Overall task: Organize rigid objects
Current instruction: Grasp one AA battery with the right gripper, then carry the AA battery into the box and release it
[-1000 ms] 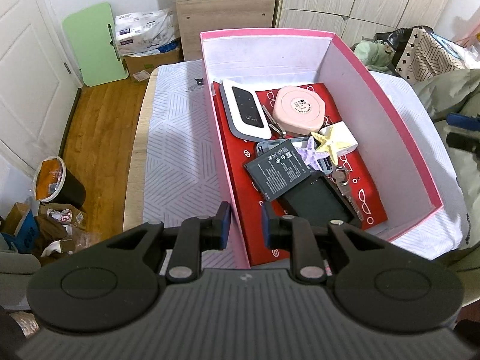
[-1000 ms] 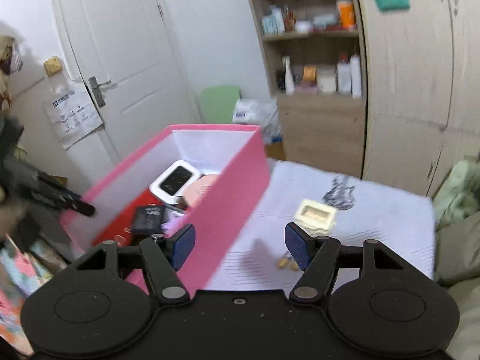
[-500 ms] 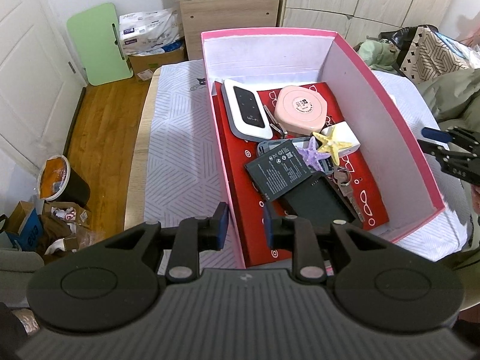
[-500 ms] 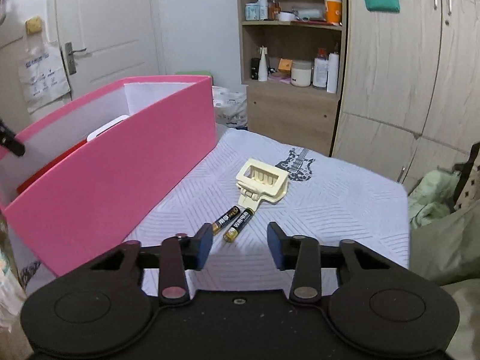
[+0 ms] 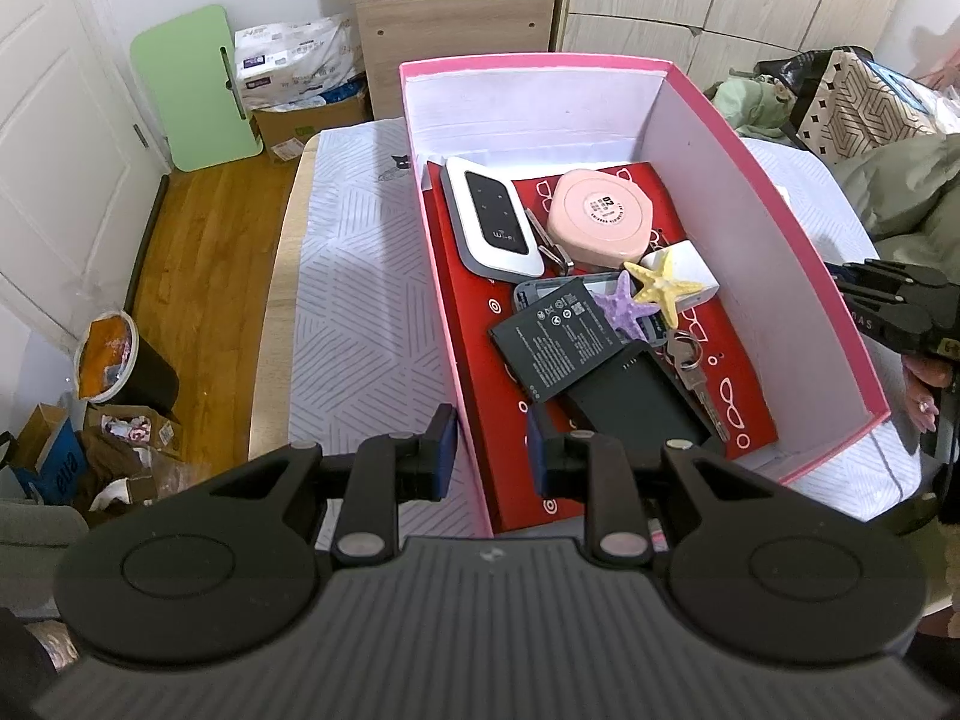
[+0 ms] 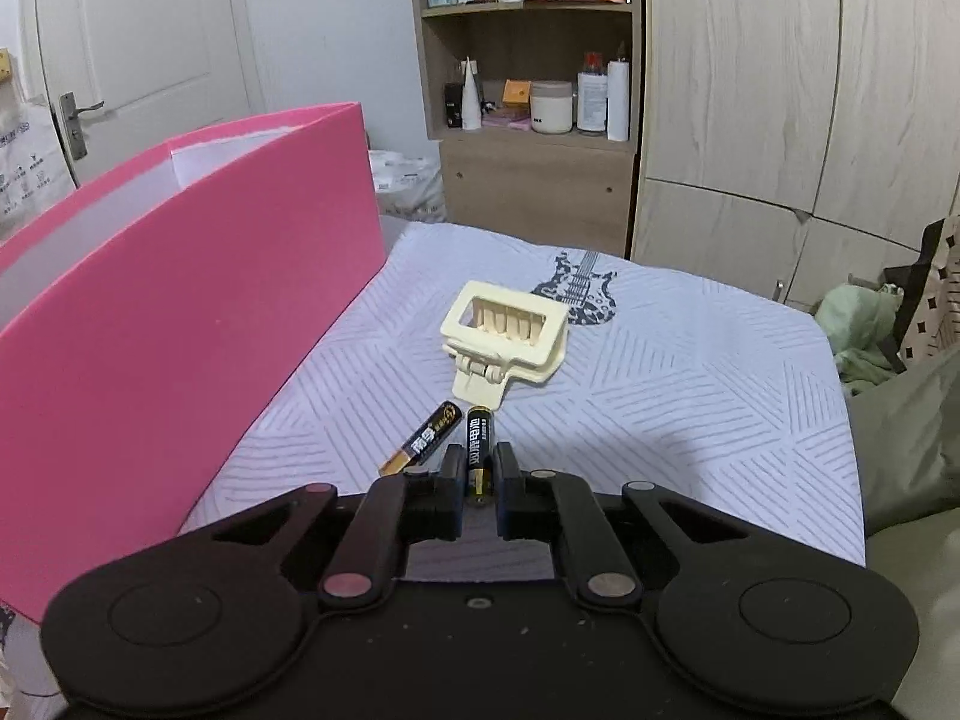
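A pink box (image 5: 768, 222) stands on the table and holds a white wifi router (image 5: 489, 216), a pink round case (image 5: 603, 213), two starfish (image 5: 657, 288), a flat black battery (image 5: 555, 339) and keys. My left gripper (image 5: 489, 450) straddles the box's near left wall, its jaws a narrow gap apart and empty. In the right wrist view my right gripper (image 6: 479, 477) is shut on a black AA battery (image 6: 479, 438) lying on the cloth. A second battery (image 6: 427, 438) lies just left of it. A cream hair claw clip (image 6: 504, 336) lies beyond.
The pink box's outer wall (image 6: 180, 324) rises close to the left of my right gripper. A white patterned cloth (image 6: 690, 384) covers the table. Green bedding (image 6: 912, 432) lies at the right. A shelf unit (image 6: 528, 90) and wardrobe stand behind.
My right gripper swung away from the box, came down to the cloth and closed around the right-hand battery. My left gripper stayed at the box wall.
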{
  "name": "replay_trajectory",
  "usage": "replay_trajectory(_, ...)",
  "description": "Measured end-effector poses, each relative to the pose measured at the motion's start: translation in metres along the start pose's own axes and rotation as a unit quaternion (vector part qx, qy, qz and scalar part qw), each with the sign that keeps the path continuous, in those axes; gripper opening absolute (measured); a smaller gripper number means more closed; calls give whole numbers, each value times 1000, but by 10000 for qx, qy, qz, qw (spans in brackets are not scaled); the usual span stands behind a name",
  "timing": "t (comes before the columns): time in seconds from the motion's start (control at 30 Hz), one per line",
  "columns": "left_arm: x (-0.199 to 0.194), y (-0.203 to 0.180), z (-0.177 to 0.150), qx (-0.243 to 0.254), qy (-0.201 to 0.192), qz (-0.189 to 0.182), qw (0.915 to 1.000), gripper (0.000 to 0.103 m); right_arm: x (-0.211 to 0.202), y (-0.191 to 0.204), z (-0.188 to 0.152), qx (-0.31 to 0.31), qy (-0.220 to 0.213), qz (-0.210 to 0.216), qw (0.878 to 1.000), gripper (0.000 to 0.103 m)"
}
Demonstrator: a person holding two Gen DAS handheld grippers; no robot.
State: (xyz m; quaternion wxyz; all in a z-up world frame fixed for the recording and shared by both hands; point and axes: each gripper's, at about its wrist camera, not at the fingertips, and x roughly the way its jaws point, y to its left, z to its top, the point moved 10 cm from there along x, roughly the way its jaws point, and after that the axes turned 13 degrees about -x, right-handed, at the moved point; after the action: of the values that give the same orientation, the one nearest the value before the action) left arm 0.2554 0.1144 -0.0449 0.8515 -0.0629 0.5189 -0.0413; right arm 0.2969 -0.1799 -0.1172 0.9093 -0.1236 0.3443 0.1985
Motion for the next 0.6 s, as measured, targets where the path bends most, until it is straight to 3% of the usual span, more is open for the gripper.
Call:
replay_trajectory(0.2, 3, -3, 1, 56, 41, 71, 10000, 22, 4, 0, 2, -46, -48, 26, 10000, 12)
replay_trajectory(0.33, 1, -2, -1, 48, -2, 78, 10000, 22, 0, -11, 2, 661, -28, 343, 9972, 12)
replay_trajectory(0.6, 0, -1, 0, 11, -41, 27, 10000, 22, -58, -8, 36, 626, -827, 186, 9944, 12)
